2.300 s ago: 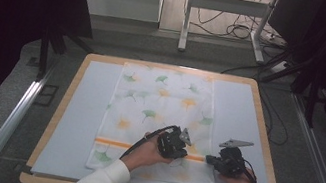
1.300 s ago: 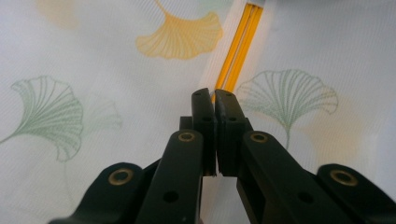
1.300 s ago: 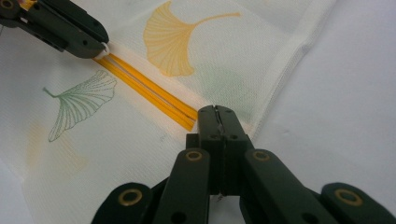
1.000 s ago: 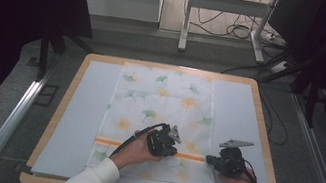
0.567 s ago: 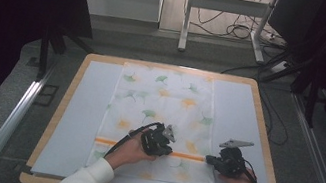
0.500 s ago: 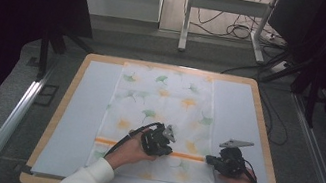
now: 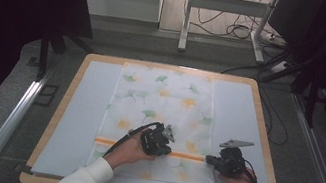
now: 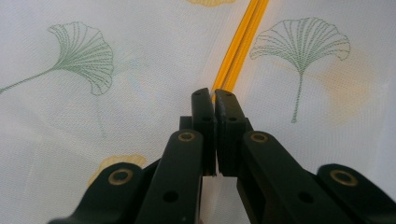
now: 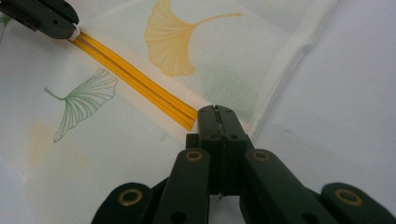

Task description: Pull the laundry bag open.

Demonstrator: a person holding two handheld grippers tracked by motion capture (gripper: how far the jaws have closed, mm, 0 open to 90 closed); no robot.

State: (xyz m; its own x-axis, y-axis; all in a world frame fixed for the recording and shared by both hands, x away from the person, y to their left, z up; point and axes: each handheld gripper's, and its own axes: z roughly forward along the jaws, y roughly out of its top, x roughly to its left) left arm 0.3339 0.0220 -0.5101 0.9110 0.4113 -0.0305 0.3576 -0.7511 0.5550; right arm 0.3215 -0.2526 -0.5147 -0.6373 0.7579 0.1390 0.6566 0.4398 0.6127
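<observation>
Left gripper (image 8: 215,100) and right gripper (image 9: 217,114) are each showing two matte black jaws, built from flat linkage bars with brass-coloured rivets at the pivots and small blank screw holes between them. Seen from the high view, a grey three-cornered plate is sitting on top of each black gripper body, and a black cable is trailing from its rear. The person is wearing white long sleeves with ribbed cuffs.

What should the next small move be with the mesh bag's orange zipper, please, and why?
Probably draw the left hand-held gripper further left along the orange zipper, while the right hand-held gripper pins its end. Both are shut at the zipper of the mesh bag, which spans left.
</observation>
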